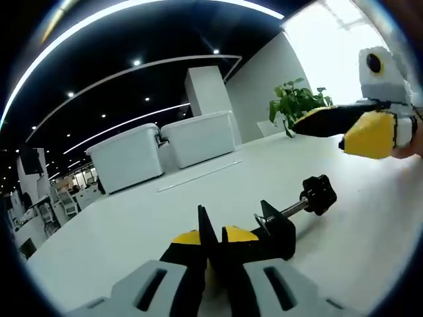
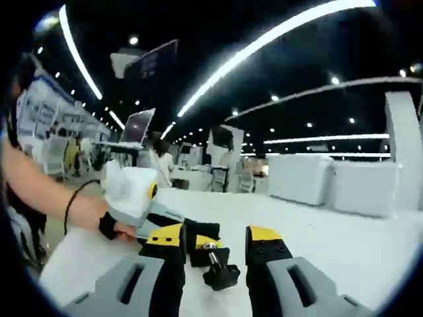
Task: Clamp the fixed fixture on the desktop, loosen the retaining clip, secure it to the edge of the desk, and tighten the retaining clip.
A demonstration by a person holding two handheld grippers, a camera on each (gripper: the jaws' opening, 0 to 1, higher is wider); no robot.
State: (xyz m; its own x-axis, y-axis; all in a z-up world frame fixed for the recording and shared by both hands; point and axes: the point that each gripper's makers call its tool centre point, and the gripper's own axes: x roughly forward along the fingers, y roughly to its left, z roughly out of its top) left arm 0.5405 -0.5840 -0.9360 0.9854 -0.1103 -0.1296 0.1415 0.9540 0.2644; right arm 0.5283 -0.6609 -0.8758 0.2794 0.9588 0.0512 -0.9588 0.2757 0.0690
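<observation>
left gripper view looks along a smooth white desk [image 1: 198, 198], where the left gripper [image 1: 213, 241] has its black, yellow-tipped jaws drawn almost together on the near end of the clamp fixture [image 1: 277, 228]. that fixture is a blocky black c-shaped body lying on the desktop just past the jaw tips, with a thin bright metal screw [image 1: 294, 210] running out of it to a lobed black knob [image 1: 318, 193] that rests low over the surface. whether the jaws truly pinch the body or merely sit against it cannot be told, since their tips cover the contact. the right gripper [image 1: 344, 129] enters from the right edge, raised above the desk and well apart from the knob, its long black and yellow fingers pointing left. two white plastic bins [image 1: 165, 148] with rounded corners stand side by side at the far part of the desk, and a leafy green plant [image 1: 297, 105] sits farther off near a bright wall. right gripper view shows the right gripper [image 2: 215, 254] with its jaws spread wide and nothing between them; through the gap lies the same clamp fixture [image 2: 205, 247], its knob [image 2: 221, 276] nearest and the left gripper [image 2: 175, 231] at its far end, carried by a person's hand [image 2: 119, 228] in a black glove.
</observation>
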